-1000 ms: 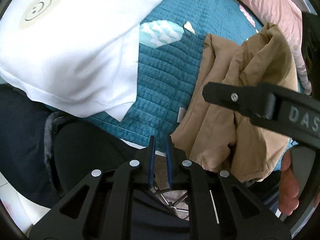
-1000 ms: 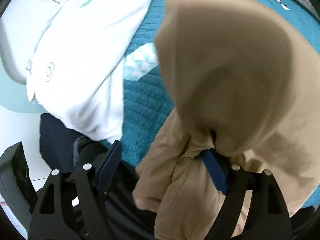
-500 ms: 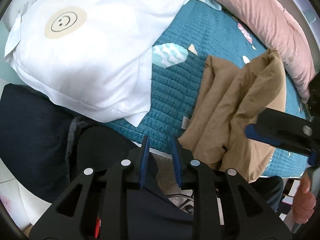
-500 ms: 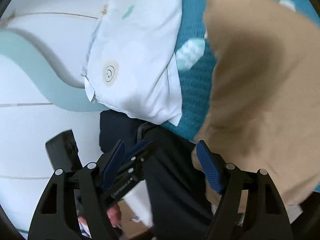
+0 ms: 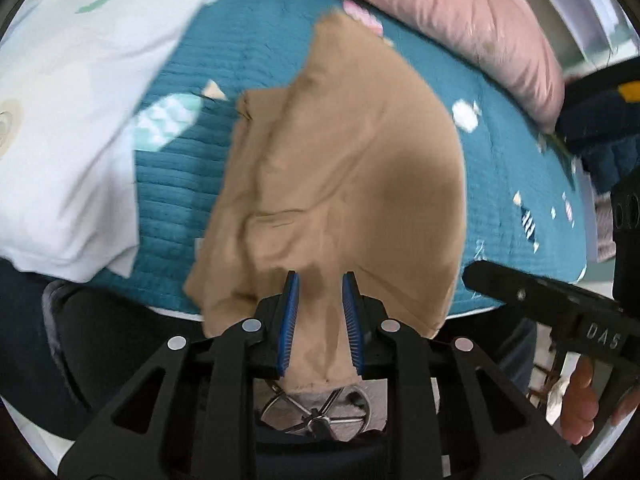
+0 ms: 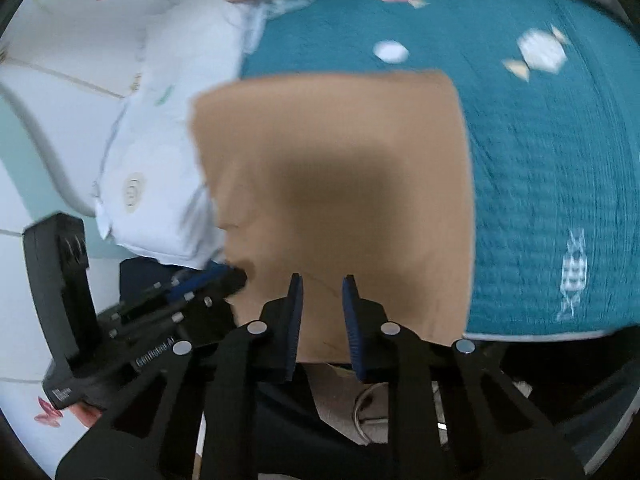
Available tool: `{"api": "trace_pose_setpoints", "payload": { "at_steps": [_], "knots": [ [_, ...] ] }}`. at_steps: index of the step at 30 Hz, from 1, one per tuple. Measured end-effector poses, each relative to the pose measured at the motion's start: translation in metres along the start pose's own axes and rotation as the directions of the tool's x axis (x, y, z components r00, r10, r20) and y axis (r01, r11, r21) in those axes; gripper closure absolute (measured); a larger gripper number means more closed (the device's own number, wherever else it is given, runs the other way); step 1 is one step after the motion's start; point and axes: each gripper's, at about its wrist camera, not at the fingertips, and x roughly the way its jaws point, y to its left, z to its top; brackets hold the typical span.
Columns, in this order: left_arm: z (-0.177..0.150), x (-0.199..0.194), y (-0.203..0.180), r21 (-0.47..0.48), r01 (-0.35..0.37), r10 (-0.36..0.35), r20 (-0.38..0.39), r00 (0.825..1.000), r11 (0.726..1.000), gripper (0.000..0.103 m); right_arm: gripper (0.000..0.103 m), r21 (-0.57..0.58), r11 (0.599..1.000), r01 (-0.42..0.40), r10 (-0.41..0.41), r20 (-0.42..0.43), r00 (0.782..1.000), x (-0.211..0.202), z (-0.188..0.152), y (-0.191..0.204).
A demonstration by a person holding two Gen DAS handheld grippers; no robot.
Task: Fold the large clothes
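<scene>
Teal quilted bed cover [image 5: 500, 184] below, white pillow [image 5: 68, 140] off to the left, pink pillow [image 5: 460, 20] along the back. Centre stage, tan garment [image 5: 352, 168], raised over the near part of the bed, lower hem spilling past the mattress edge toward the person. Left tool [image 5: 320, 312]: jaws just been opening a touch, now narrowly set with tan fabric filling the gap, by the look of it nipped on the hem. Right tool [image 6: 322, 316]: jaws just been closing, blue pads drawn in on the same hem further along, cloth between them. Looks like the spread-out stage, before any real fold. To do it well: pull the two tools gently apart so the held edge goes taut and level, lift evenly, then carry it out over the cover and lay it flat, well clear of the white pillow. Worth watching for a bunched layer on the left side; better shaken out now than creased in.
</scene>
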Motion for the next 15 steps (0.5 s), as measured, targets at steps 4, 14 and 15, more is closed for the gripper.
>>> {"api": "trace_pose_setpoints", "payload": {
  "at_steps": [4,14,15],
  "knots": [
    [0.001,0.039,0.020,-0.026,-0.052,0.050,-0.080,0.996,0.998,0.081,0.084,0.079,0.995,0.054,-0.049,-0.066,0.997,0.018,-0.004,-0.030],
    [0.009,0.069,0.051,-0.135,-0.039,0.024,-0.113,0.993,0.990,0.081,0.084,0.152,0.985,0.084,-0.059,-0.168,0.984,0.079,-0.005,-0.061],
    [0.009,0.065,0.047,-0.125,-0.051,0.037,-0.113,0.993,0.991,0.081,0.084,0.152,0.985,0.084,-0.059,-0.166,0.984,0.075,-0.006,-0.060]
  ]
}}
